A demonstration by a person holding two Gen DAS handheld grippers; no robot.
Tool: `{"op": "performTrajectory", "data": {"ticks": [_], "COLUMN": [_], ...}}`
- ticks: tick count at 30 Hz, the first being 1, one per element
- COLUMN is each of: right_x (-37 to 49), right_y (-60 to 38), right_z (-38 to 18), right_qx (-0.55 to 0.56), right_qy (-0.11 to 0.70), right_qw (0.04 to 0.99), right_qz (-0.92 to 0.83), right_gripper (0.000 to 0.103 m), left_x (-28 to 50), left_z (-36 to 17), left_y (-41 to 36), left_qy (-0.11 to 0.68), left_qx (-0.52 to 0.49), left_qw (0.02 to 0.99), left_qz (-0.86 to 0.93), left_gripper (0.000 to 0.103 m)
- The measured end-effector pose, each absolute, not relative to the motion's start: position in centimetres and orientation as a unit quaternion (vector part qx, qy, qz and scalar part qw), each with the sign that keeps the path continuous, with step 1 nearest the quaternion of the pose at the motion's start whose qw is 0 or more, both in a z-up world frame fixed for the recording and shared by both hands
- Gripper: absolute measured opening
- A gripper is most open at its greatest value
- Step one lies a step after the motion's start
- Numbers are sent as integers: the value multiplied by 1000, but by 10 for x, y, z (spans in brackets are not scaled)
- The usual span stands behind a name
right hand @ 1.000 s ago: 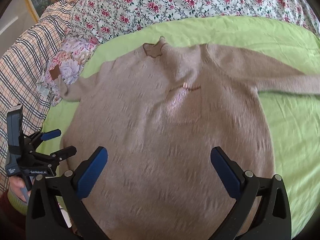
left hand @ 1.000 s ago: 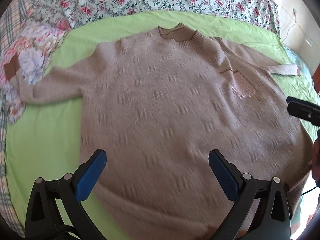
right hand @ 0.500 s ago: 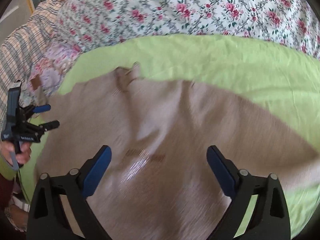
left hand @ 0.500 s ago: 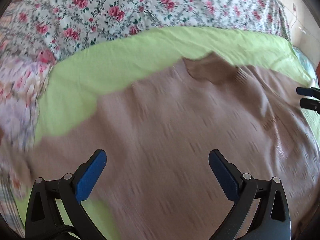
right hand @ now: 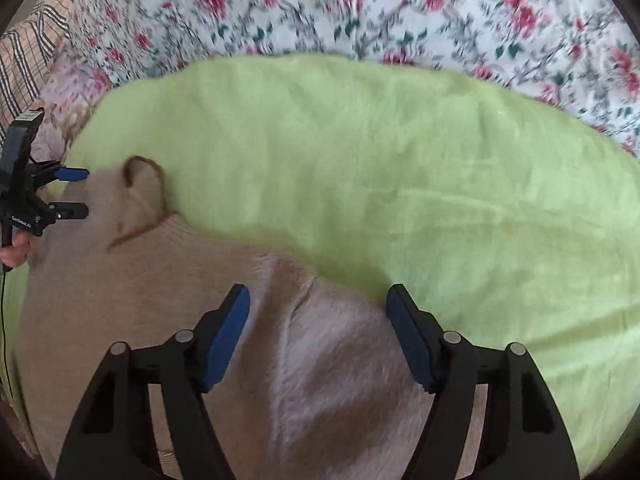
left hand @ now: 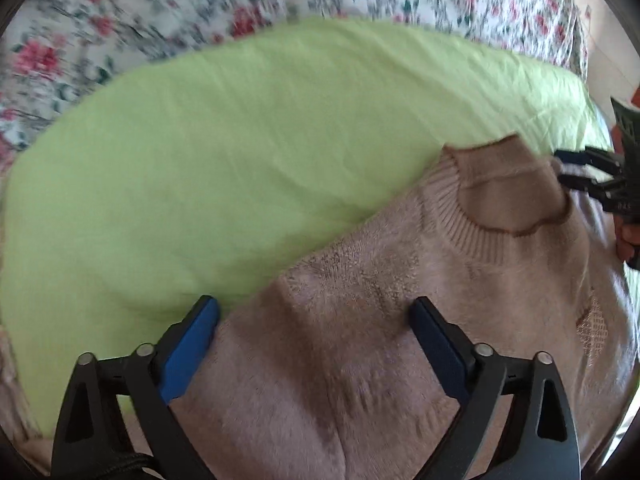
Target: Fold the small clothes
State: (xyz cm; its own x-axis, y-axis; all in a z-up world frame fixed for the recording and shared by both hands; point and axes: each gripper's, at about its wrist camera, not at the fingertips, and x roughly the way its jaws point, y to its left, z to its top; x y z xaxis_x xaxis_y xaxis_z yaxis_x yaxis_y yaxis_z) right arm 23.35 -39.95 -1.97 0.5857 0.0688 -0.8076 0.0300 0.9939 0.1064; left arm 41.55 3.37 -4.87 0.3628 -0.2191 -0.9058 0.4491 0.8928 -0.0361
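Observation:
A beige knitted sweater (left hand: 380,320) lies flat on a light green sheet (left hand: 240,152), its ribbed collar (left hand: 508,196) toward the far side. My left gripper (left hand: 314,320) is open and low over the sweater's left shoulder seam. My right gripper (right hand: 318,308) is open, narrower than before, over the right shoulder (right hand: 304,292) at the sweater's edge. Each gripper shows in the other's view: the right one (left hand: 588,176) beside the collar, the left one (right hand: 68,194) left of the collar (right hand: 140,196). Both sleeves are out of view.
The green sheet (right hand: 400,168) lies on a floral bedspread (right hand: 360,4) that runs along the far side (left hand: 200,4). A plaid cloth (right hand: 28,48) lies at the far left. A hand (right hand: 16,250) holds the left gripper's handle.
Both grippers have moved forward from the sweater's hem to its shoulders and come down close to the fabric. The right gripper's jaws have narrowed somewhat. The sweater has not moved.

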Motion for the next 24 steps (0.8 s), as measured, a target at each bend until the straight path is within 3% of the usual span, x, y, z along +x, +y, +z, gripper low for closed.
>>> {"op": "performTrajectory", "data": {"ticks": [1,3,4,5,6,12,20,22,24], "right_x": [234,230,227,221,216,187,218,216,207], "right_y": [-400,-400,-400,-397,-395,-409,-421,-420,-422], "right_z": [-22,-23,-22,-20,-18,23,-48,-45,-37], "right_qx": [51,54,55,43,34,42,57,60,65], "right_qy": [459,458,454,447,440,347,394,388,379], "right_qw": [887,887,889,893,897,931,906,908,911], "right_qz": [7,15,14,4,-4,-103,-143,-146,-149], "right_gripper": [47,12,12,11,10,8,9,15,29], "left_x": [415,407,402,397,390,371,393,396,395], "left_z": [-52,-54,-53,-51,-49,-21,-55,-54,-46], "left_y": [31,25,23,20,17,7,-1,-3,0], "left_qy": [523,503,496,488,479,416,430,433,440], "left_qx": [116,136,140,144,149,170,170,170,147], "left_qw": [819,826,829,831,835,880,884,883,884], "left_qz": [-204,-213,-219,-224,-226,-154,-66,-59,-56], "left_gripper": [90,71,51,24,12,9,10,15,25]}}
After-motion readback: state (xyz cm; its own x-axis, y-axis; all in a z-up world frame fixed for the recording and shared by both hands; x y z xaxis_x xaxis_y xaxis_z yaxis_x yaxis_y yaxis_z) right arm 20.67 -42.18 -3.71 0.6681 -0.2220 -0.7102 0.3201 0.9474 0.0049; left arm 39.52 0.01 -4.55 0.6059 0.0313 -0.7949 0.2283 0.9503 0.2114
